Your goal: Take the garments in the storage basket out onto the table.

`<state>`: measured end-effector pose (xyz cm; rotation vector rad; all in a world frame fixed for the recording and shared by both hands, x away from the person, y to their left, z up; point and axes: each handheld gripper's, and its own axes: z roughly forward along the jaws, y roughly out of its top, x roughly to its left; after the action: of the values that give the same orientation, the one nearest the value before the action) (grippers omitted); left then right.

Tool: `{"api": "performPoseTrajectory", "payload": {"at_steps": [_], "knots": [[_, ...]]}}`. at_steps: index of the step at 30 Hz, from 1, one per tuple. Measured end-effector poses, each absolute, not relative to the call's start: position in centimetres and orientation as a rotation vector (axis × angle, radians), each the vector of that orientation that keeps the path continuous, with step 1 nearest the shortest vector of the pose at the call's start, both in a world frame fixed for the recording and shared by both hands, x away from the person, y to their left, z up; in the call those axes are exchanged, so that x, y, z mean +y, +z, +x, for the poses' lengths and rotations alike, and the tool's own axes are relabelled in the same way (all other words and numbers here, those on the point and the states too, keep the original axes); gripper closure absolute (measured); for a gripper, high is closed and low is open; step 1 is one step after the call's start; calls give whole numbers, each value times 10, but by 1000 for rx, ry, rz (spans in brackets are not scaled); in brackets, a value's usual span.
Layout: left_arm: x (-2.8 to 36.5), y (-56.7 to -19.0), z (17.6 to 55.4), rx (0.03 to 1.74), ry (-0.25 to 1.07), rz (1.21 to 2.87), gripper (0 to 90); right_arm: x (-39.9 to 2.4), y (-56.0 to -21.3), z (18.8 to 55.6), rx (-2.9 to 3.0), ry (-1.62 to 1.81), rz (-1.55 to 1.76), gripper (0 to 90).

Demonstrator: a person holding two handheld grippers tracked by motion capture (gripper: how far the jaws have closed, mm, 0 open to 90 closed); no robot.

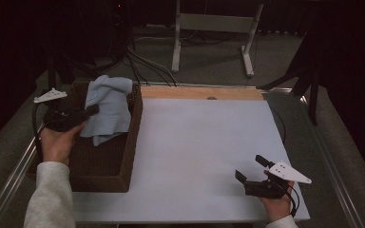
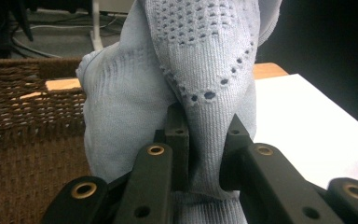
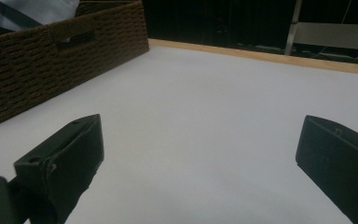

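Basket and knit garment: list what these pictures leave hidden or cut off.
- Basket floor, high view: partly covered by the light blue knit garment; anything beneath it is hidden.
- Garment, left gripper view: its top runs off the upper edge, and the left tool shut on it covers the pinched fold.
- Basket, right gripper view: its left part is cut off by the frame edge.
- Right tool, high view: open over the white table; the tips are small and dark.

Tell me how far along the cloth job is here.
Done: the left gripper is shut on the light blue knit cloth. In hand: the cloth hangs lifted over the brown wicker basket. Left: placing it; the right gripper waits open above the white tabletop.
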<state>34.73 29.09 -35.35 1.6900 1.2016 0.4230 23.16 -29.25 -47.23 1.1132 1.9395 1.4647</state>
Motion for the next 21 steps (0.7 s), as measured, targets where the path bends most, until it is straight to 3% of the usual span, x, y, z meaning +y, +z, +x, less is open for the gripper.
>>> {"api": "performPoseTrajectory", "payload": {"at_steps": [21], "knots": [[264,-341,345,1086,368,1694,790,-293,-472,232,1939,1468,1114,11]]}}
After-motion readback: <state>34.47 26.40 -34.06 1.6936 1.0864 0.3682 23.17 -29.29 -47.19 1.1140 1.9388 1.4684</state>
